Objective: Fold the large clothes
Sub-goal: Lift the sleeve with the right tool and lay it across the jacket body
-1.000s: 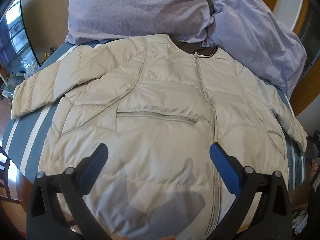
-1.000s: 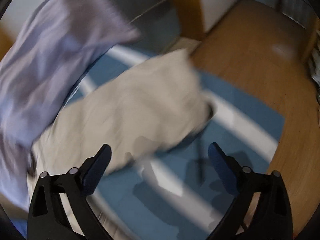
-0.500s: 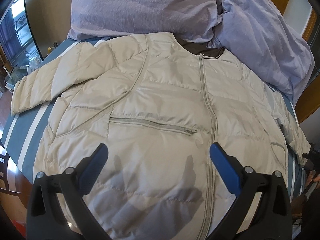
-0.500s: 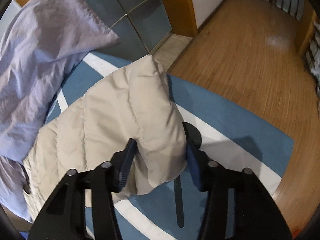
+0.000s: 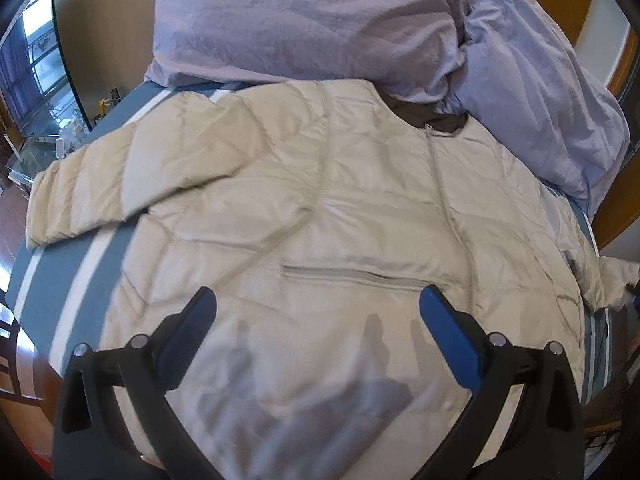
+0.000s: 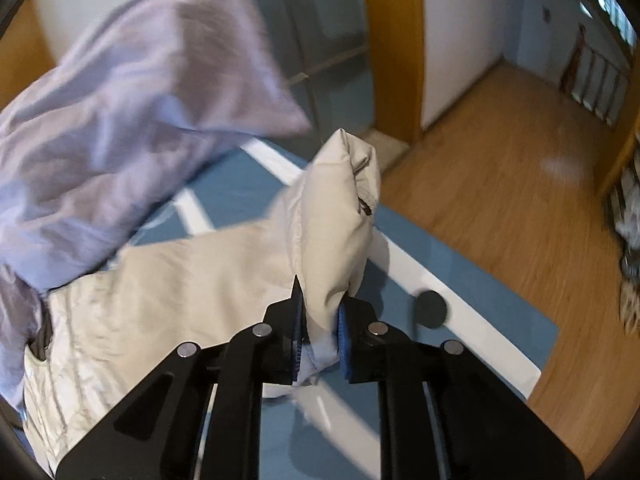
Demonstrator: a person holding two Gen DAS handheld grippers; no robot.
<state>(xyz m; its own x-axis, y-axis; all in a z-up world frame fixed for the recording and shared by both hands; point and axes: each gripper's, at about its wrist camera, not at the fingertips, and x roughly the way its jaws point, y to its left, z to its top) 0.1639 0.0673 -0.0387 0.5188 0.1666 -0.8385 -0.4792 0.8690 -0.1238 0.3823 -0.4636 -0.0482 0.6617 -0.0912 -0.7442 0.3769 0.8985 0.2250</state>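
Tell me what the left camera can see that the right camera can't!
Only the left wrist view shows the jacket's whole front, its zipper, the other sleeve lying flat, and the open left gripper above it. Only the right wrist view shows the right gripper shut on a sleeve, lifted off the bed, and the wooden floor. Both show the cream jacket, purple bedding and striped blue sheet.

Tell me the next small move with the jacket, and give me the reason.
Probably carry the sleeve across onto the jacket's front. The right hand-held gripper is shut on the sleeve near the cuff and has it lifted off the striped bed cover, while the jacket lies flat, zipped, with both sleeves spread. The left hand-held gripper hovers open over the front panel, free to pin it.
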